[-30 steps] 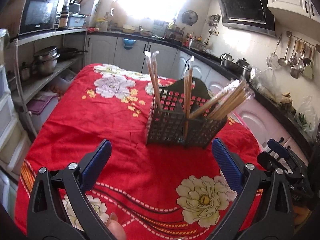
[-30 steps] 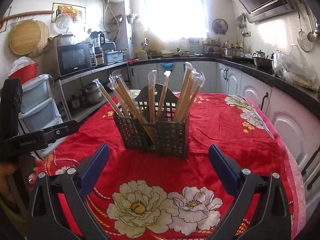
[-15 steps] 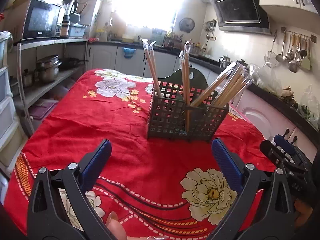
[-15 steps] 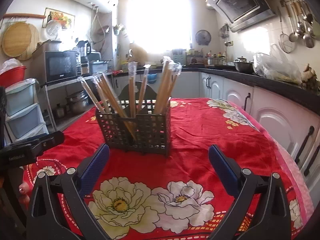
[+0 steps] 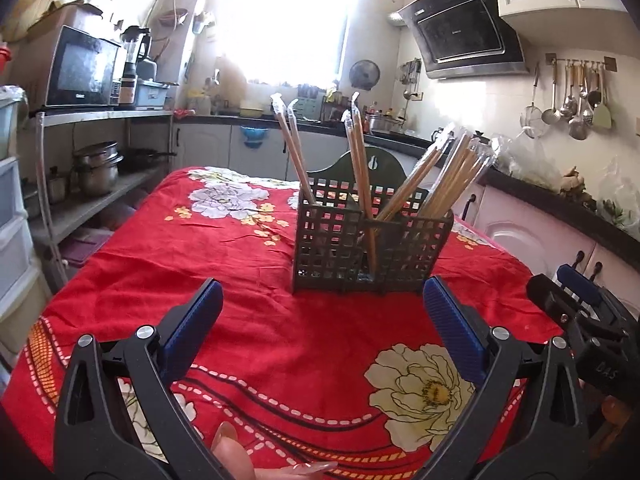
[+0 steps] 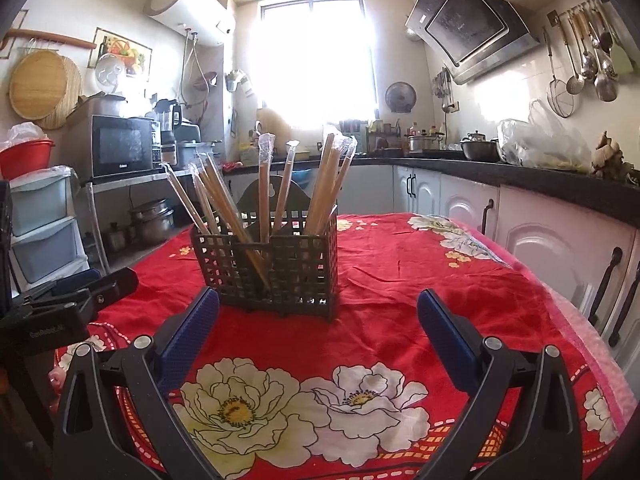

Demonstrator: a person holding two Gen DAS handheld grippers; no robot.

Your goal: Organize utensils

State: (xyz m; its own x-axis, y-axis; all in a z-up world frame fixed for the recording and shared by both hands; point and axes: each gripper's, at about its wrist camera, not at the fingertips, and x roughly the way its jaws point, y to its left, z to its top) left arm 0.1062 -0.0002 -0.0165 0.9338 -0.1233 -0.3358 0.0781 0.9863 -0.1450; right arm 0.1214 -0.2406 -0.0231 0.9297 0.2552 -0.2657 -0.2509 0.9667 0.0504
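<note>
In the left wrist view, the dark lattice caddy [image 5: 370,240] stands upright on the red flowered worktop [image 5: 192,264], straight ahead of the left claw [image 5: 322,312] and just beyond its tips, with wrapped chopsticks [image 5: 436,176] fanning out of its compartments. These look light, stiff and thin, and the plastic sleeves are likely slippery, so a pinch across the bare upper shafts, well above the rim, seems safest. The left claw is spread wide, holding and touching nothing; the right claw shows at the right edge. In the right wrist view, the caddy [image 6: 276,264] sits ahead and slightly left of the right claw [image 6: 318,314], chopsticks [image 6: 324,184] leaning outward. This claw too gapes wide and empty above the cloth.
</note>
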